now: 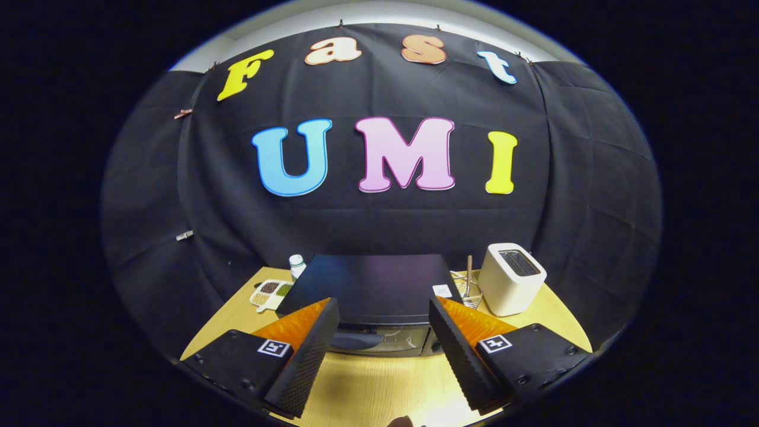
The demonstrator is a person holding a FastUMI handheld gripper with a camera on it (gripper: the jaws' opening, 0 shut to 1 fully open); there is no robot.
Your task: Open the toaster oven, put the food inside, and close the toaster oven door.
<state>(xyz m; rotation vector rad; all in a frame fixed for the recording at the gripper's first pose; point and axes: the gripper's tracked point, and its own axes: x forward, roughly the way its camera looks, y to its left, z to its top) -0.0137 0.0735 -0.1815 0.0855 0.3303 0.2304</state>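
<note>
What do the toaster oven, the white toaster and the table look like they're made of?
Toaster oven: probably painted metal, matte dark top with soft sheen, glass-like front. White toaster: looks like smooth plastic or enamelled metal. Table: light wood or laminate, faint grain. Gripper open above it.

Gripper [384,314] held level, low in the frame, facing forward. Fingers [305,356] spread wide apart, one at lower left, one at lower right, tips angled slightly inward. Nothing between them, no contact at either pad. Each finger base carries a square marker.
</note>
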